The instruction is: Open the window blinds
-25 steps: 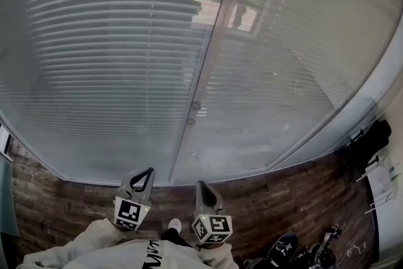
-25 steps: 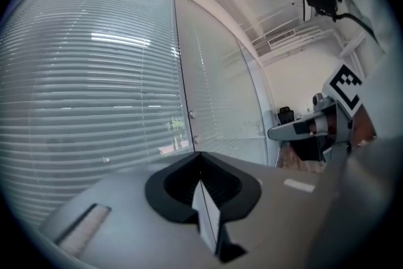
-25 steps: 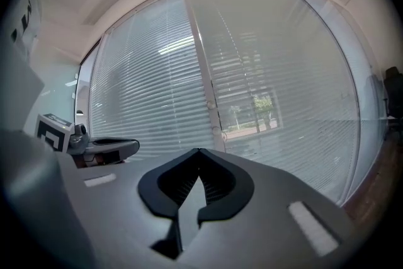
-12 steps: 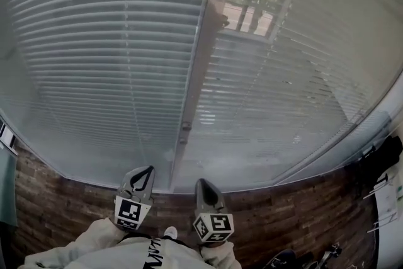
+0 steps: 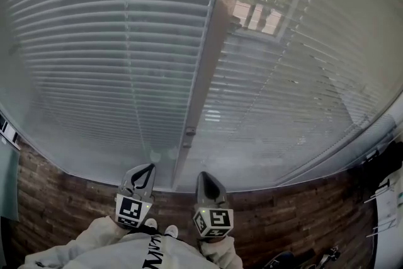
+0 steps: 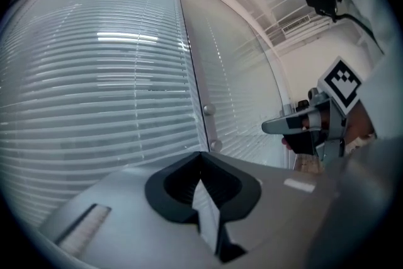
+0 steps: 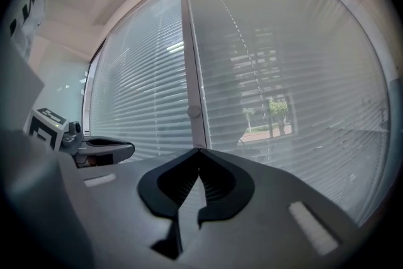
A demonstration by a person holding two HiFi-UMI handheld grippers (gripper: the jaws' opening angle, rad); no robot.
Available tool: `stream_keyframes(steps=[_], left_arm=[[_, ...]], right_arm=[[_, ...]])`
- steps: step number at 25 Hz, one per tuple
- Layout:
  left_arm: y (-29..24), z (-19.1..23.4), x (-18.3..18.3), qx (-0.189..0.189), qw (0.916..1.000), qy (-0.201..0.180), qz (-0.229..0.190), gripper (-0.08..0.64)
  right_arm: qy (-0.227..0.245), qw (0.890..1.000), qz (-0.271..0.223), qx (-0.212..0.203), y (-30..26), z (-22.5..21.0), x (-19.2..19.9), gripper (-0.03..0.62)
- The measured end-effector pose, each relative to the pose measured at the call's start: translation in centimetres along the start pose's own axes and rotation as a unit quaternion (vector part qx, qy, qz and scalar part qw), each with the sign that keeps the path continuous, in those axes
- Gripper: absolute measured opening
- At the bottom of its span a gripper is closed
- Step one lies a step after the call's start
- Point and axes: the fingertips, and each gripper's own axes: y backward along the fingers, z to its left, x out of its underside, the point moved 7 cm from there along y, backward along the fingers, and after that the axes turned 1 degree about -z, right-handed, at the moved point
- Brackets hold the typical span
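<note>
White blinds (image 5: 94,60) (image 5: 302,85), two; tongs (image 5: 150,168) (image 5: 203,174), two

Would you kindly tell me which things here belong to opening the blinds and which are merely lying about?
For the job: window blinds, perhaps the knob on the centre post, left gripper and right gripper, both shut, empty.
Lying about: white rack and dark shoe on the wood floor, right side.

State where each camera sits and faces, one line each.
Head view: on the head, steeply down at blinds and wood floor; sleeves, left gripper, right gripper.
Left gripper view: along its shut jaws at the blinds; right gripper beside.
Right gripper view: along its shut jaws at the blinds; left gripper beside.
All share the mullion.
</note>
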Motion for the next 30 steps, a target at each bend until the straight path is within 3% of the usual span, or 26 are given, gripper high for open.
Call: stream_keyframes(steps=[8, 15, 18, 23, 30], left_arm=[[-1.3, 1.6, 0.2, 0.018, 0.9998, 0.004, -0.004, 0.0], [-2.5, 2.2, 0.1, 0.039, 0.9991, 0.011, -0.012, 0.0], [-2.8, 2.4, 0.1, 0.044, 0.9988, 0.015, -0.017, 0.0], [-3.2, 2.7, 0.2, 0.048, 0.9984, 0.018, -0.025, 0.0], [-3.5, 3.2, 0.9, 0.05, 0.998, 0.026, -0.028, 0.0]], right_arm=[[0.047, 0.999, 0.001, 0.02, -2.3, 0.5, -1.7, 0.069], [0.156, 0.987, 0.019, 0.012, -4.8, 2.0, -3.7, 0.188], [0.225, 0.974, 0.021, 0.015, -5.7, 2.7, -4.7, 0.203], [0.332, 0.942, 0.043, 0.031, -7.2, 3.6, -5.4, 0.204], [0.435, 0.897, 0.063, 0.048, -8.6, 3.8, -5.8, 0.204]])
